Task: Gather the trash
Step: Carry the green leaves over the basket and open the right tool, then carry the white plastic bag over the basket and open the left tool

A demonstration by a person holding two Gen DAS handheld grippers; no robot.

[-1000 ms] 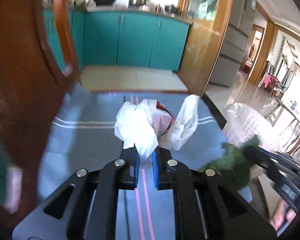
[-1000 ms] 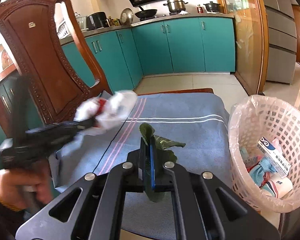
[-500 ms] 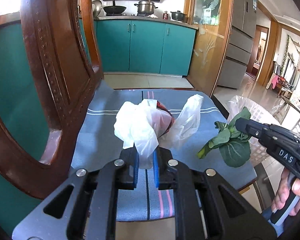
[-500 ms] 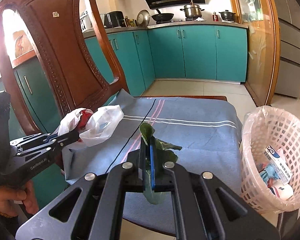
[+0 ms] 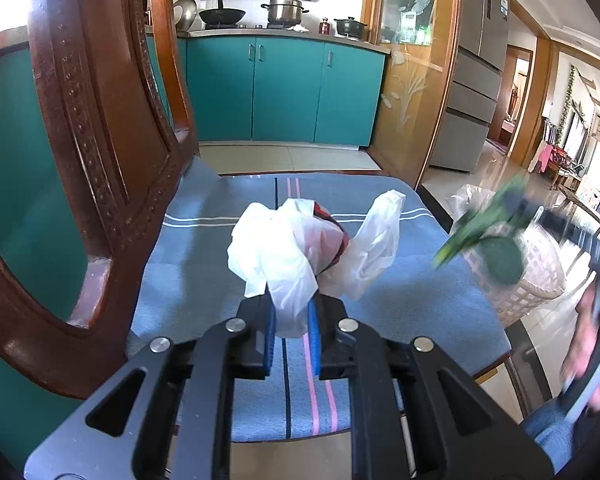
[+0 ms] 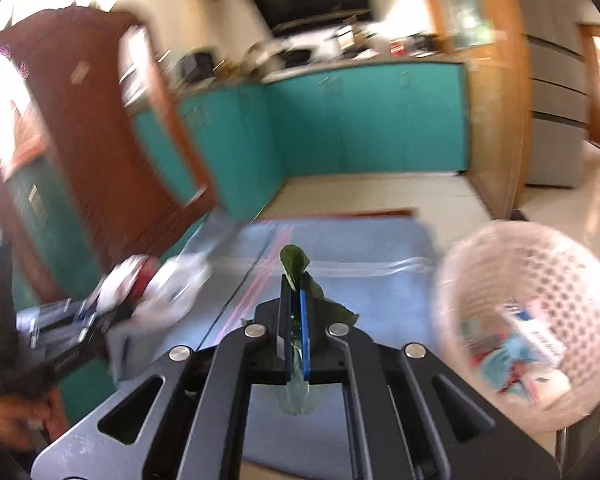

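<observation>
Right gripper (image 6: 297, 322), jaws pressed together on a limp dark-green vegetable leaf (image 6: 294, 260), hangs over the blue striped cloth on the seat (image 6: 372, 248). The white lattice plastic basket w/ clear liner (image 6: 540, 280) sits to its right, just off the cloth edge, so right hand's nearer it. Left gripper (image 5: 292, 316) pinches a crumpled white plastic bag w/ red wrapper inside (image 5: 300, 248), further left by the carved wooden chair back (image 5: 100, 120).
</observation>
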